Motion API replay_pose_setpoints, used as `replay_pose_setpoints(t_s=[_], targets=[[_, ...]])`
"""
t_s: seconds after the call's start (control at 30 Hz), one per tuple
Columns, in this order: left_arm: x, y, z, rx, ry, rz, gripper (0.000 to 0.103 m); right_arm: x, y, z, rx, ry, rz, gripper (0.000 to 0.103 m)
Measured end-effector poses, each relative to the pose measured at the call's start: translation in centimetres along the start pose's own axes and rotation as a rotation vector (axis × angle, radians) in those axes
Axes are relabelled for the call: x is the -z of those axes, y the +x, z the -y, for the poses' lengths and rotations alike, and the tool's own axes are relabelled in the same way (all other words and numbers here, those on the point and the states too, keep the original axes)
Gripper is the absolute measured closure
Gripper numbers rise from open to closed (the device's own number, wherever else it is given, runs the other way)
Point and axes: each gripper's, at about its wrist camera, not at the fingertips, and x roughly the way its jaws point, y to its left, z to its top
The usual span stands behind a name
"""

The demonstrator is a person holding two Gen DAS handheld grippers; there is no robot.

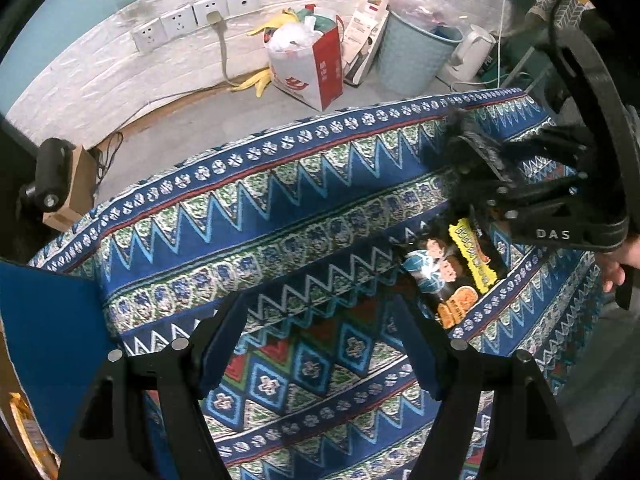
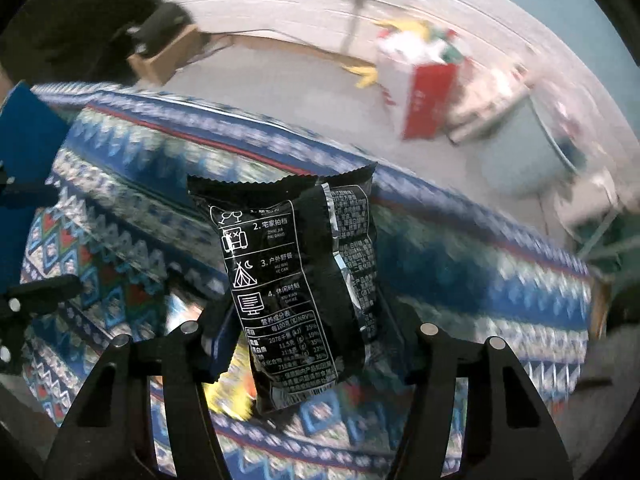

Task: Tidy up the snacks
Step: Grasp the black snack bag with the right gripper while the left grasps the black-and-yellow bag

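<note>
A: Where's the black packet (image 2: 304, 280)?
B: Clenched in the right claw (image 2: 308, 344), above the patterned cloth (image 2: 460, 264).
A: And the left claw (image 1: 320, 344)?
B: Released, nothing between its fingers.

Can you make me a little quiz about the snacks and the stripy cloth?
1. True or false: the right hand-held gripper grips a black snack packet.
2. What lies between the fingers of the left hand-held gripper: A) a banana, B) only patterned cloth, C) a cup?
3. What colour is the bucket on the floor?

Key: 1 true; 2 B; 3 light blue.
</note>
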Motion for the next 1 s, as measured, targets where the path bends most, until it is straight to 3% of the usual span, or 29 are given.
replay_pose_setpoints(t_s=[0.2, 0.4, 0.7, 0.83, 1.0], targets=[[0.1, 0.2, 0.3, 0.032, -0.062, -0.015, 0.027, 3.4, -0.2, 2.7, 0.073, 0.076, -0.039, 0.043], [0.7, 0.4, 0.6, 0.022, -0.078, -0.025, 0.026, 5.6, 0.6, 1.7, 0.088, 0.070, -0.070, 0.043], [2.3, 0.1, -0.9, 0.018, -0.136, -0.039, 0.026, 5.9, 0.8, -3.8, 0.009, 0.005, -0.053, 0.043], [2.7, 0.3, -1.7, 0.038, -0.179, -0.049, 0.025, 5.6, 0.5, -5.5, -0.080, -0.006, -0.033, 0.043], [2.6, 0.9, -1.3, 0.086, -0.212, -0.052, 0.023, 6.0, -0.5, -4.8, -0.026, 0.020, -0.037, 0.043]])
